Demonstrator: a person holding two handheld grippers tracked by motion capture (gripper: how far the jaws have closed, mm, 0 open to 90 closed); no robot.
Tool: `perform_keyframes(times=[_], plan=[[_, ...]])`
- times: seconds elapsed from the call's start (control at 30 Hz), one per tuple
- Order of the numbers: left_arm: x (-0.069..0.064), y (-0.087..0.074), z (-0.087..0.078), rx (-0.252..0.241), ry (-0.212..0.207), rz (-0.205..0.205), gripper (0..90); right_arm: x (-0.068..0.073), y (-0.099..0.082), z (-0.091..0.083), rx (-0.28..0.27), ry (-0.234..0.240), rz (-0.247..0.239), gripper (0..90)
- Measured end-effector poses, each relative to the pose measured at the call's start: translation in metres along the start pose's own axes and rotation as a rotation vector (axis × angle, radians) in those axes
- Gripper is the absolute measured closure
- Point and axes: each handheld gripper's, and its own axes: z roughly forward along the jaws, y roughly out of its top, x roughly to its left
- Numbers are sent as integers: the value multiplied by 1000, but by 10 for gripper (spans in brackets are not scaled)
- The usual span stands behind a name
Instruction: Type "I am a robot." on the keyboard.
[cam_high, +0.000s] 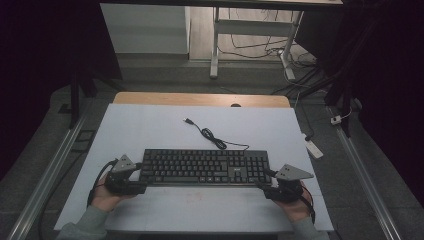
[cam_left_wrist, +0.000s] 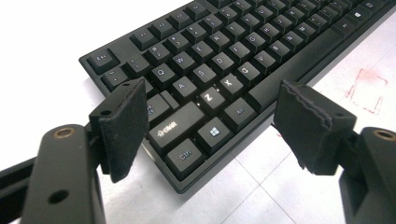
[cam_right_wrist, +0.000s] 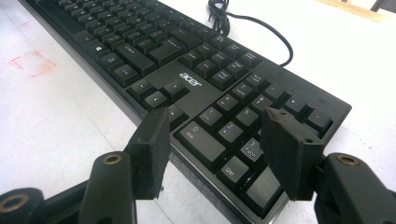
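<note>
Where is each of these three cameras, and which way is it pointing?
High view: above the table's near edge, looking forward and down on the black plastic keyboard; both hands show.
Left gripper view: on the left gripper, facing the keyboard's Ctrl corner.
Right gripper view: on the right gripper, facing its number pad.
All share the keyboard.

The left gripper (cam_left_wrist: 210, 123) stands with its two black jaws wide apart, rising from seven and five o'clock. Between them lies the near left corner of a black keyboard (cam_left_wrist: 243, 51), its Ctrl, Windows, Alt and Shift keys in the gap; neither pad touches it. The keyboard runs off toward one o'clock on a white desk (cam_left_wrist: 42, 42). A faint red outline (cam_left_wrist: 369, 91) marks the desk at three o'clock.
</note>
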Motion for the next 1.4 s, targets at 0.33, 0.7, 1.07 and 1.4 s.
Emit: perform_keyframes(times=[0.33, 0.7, 1.07, 1.4], plan=[[0, 0, 0, -3, 4, 1, 265, 0, 0, 0, -2, 7, 0, 430], [0, 0, 0, -6, 8, 0, 264, 1, 0, 1, -5, 9, 2, 430], [0, 1, -1, -8, 11, -1, 266, 2, 4, 3, -4, 13, -5, 430], [-1, 4, 1, -11, 11, -7, 267, 7, 13, 9, -11, 24, -2, 434]])
